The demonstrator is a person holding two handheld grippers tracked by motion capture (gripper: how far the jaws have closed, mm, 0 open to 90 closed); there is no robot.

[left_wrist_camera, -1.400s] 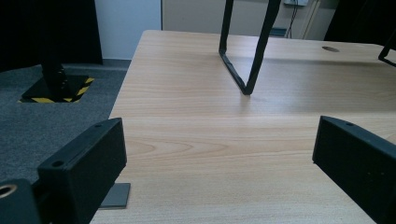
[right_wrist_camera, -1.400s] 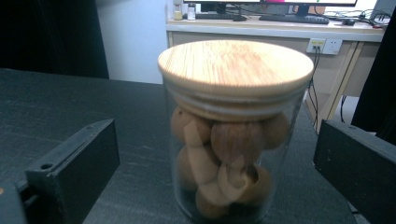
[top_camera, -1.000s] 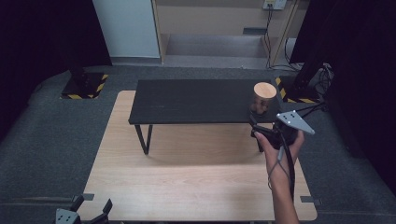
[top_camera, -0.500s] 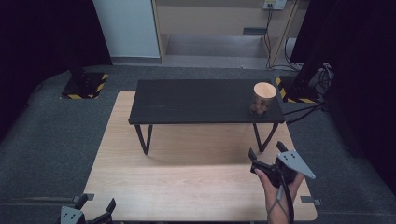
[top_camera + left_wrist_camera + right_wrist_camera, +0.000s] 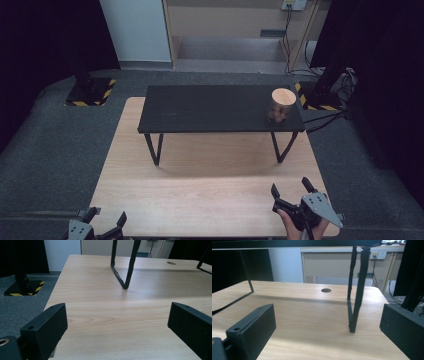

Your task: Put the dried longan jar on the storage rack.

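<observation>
The one thing on hand to work with is a glass jar with a wooden lid [image 5: 283, 105], standing upright on the right end of a black bench [image 5: 215, 109] that itself stands on the light wooden table [image 5: 210, 190]. The jar's long axis is vertical, and through its wall something small and brownish shows, too small to name. From the right gripper [image 5: 296, 194], held low at the table's near right edge, the jar lies ahead and above, raised by the bench, almost straight forward with only a slight lean to the left. From the left gripper [image 5: 103, 220], at the near left corner, the jar lies far across the table, forward and well to the right. So the right hand [image 5: 299, 225] is clearly the nearer one, and I judge that any reach for the jar falls to it, going forward and up over the bench edge. Both grippers have their jaws spread wide with nothing between them; in the left gripper view and the right gripper view the black jaws stand well apart over bare wood. The right gripper view looks under the bench, past its right hairpin leg [image 5: 356, 290]. Counted: one jar, one bench with two hairpin legs, one table, two grippers.
</observation>
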